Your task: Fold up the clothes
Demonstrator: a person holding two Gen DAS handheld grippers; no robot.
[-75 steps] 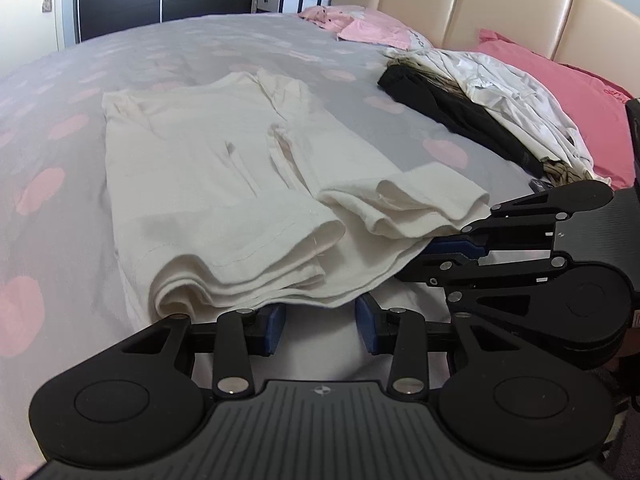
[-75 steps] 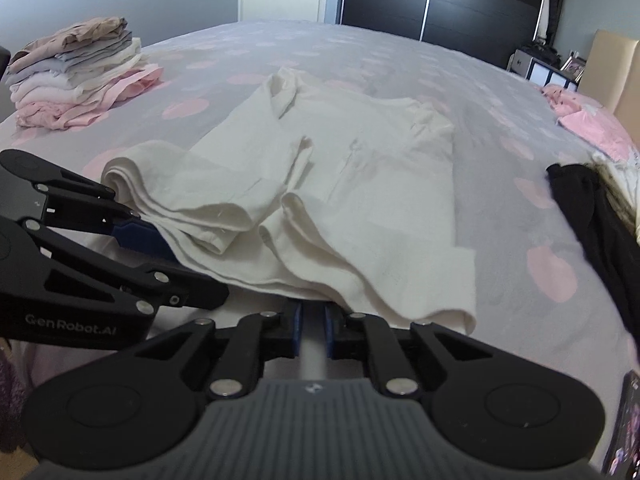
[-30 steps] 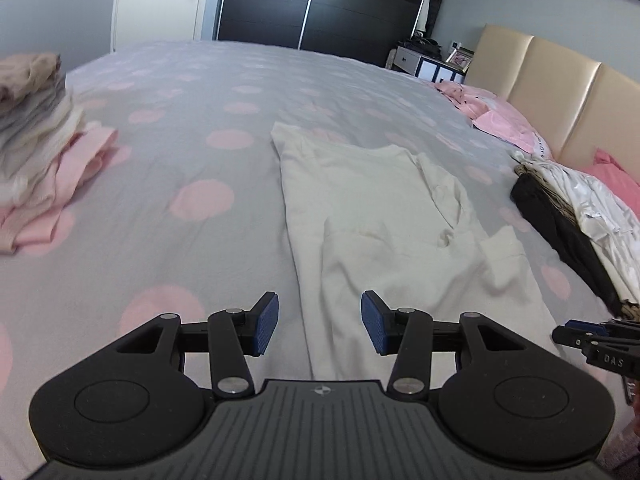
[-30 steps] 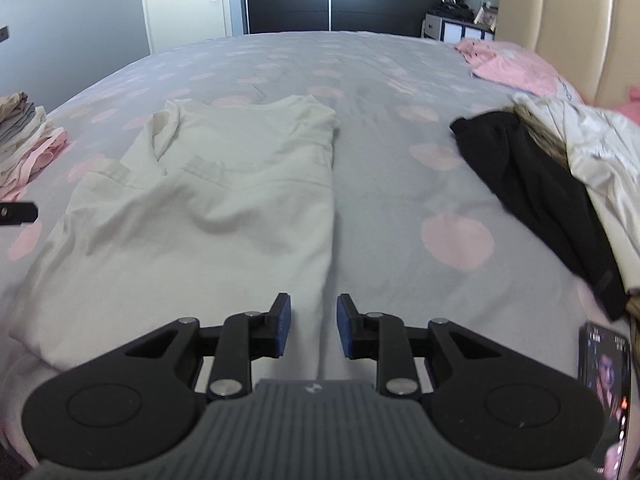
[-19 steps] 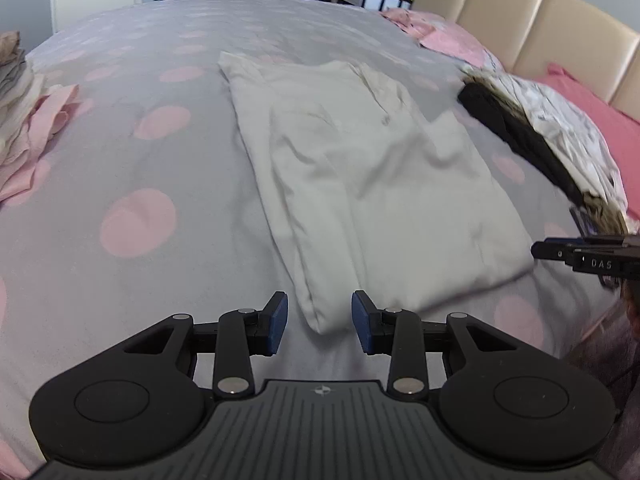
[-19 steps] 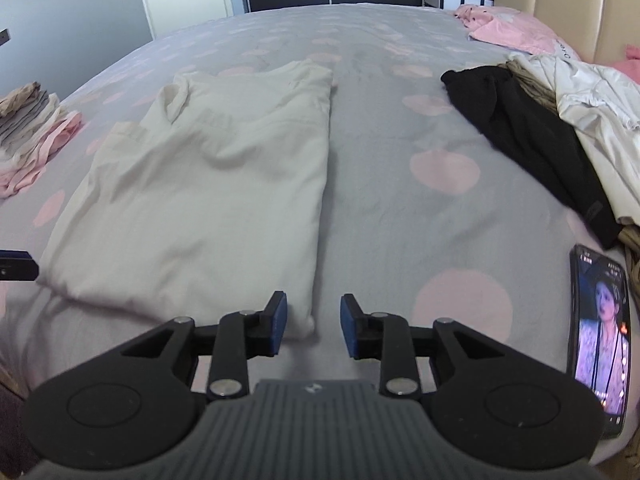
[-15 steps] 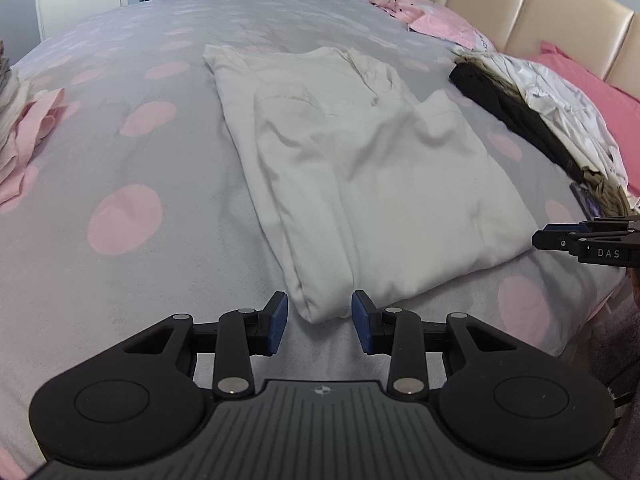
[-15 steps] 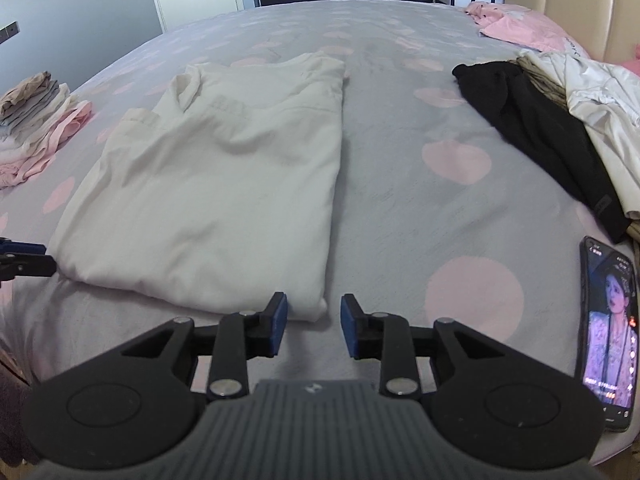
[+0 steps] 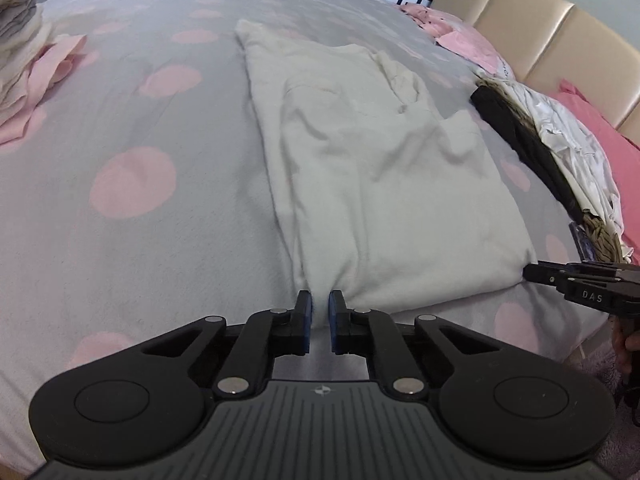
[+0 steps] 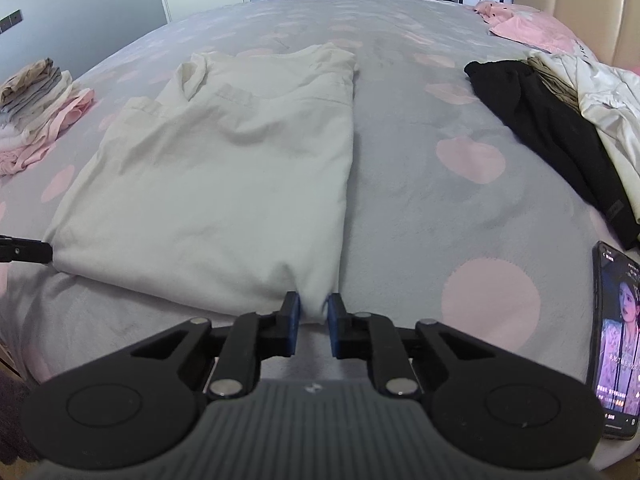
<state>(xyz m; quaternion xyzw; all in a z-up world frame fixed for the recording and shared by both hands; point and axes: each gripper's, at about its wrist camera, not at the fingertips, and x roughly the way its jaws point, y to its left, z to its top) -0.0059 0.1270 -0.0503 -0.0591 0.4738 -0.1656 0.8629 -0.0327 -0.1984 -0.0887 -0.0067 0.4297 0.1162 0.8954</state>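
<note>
A cream shirt [image 9: 380, 168] [image 10: 224, 168] lies flat on the spotted grey bed, folded lengthwise with its hem toward me. My left gripper [image 9: 319, 304] sits at the hem's near left corner. Its jaws are closing, and the fabric puckers between the blue pads. At the near right corner is my right gripper [image 10: 313, 308], its jaws also closing with a tuck of hem pinched between the pads. Each gripper shows at the edge of the other's view: the right gripper [image 9: 532, 272] and the left gripper [image 10: 48, 250].
A stack of folded clothes [image 10: 36, 108] sits at the left of the bed [image 10: 440, 208]. A black garment [image 10: 548, 128] and a pale heap [image 10: 600, 96] lie to the right. A lit phone [image 10: 618, 344] rests at the near right edge. Pink clothes [image 10: 528, 24] lie by the headboard [image 9: 560, 48].
Both grippers came down and forward to the shirt's near hem. Their jaws narrowed from open around the corners to pinching the fabric.
</note>
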